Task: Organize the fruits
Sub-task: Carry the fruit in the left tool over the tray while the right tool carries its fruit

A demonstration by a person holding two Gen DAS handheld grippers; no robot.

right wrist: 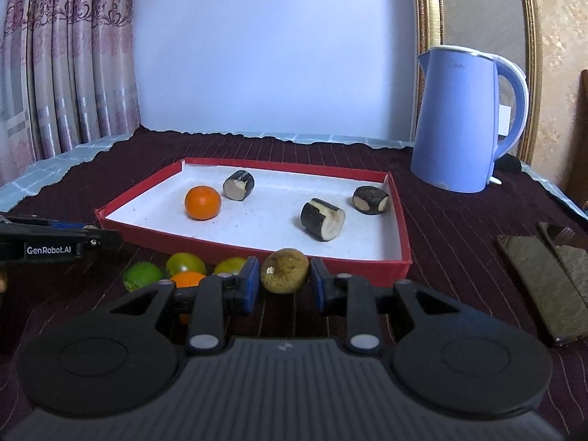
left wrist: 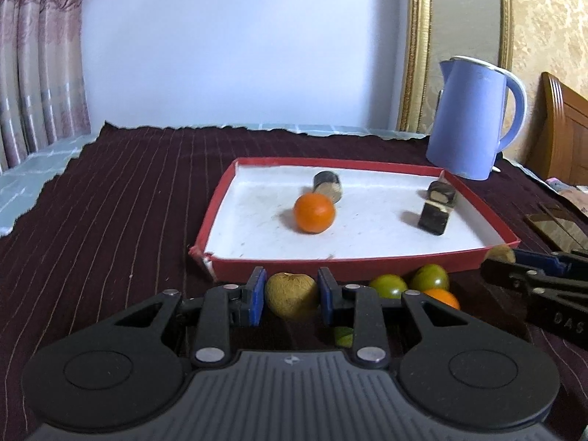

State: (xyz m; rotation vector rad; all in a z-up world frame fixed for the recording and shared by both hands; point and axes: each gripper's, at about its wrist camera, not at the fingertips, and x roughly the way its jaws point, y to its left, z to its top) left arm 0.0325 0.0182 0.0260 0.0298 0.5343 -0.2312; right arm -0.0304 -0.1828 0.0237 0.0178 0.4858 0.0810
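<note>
A red tray with a white floor holds an orange and several dark cut pieces. My left gripper straddles a brown fruit on the cloth, its pads close beside it; contact is unclear. My right gripper straddles another brown fruit, with small gaps at both pads. Green-yellow fruits, an orange and a lime lie before the tray.
A blue kettle stands behind the tray at the right. Two dark phones lie on the cloth at the right. The dark red striped cloth covers the table. A curtain hangs at the left.
</note>
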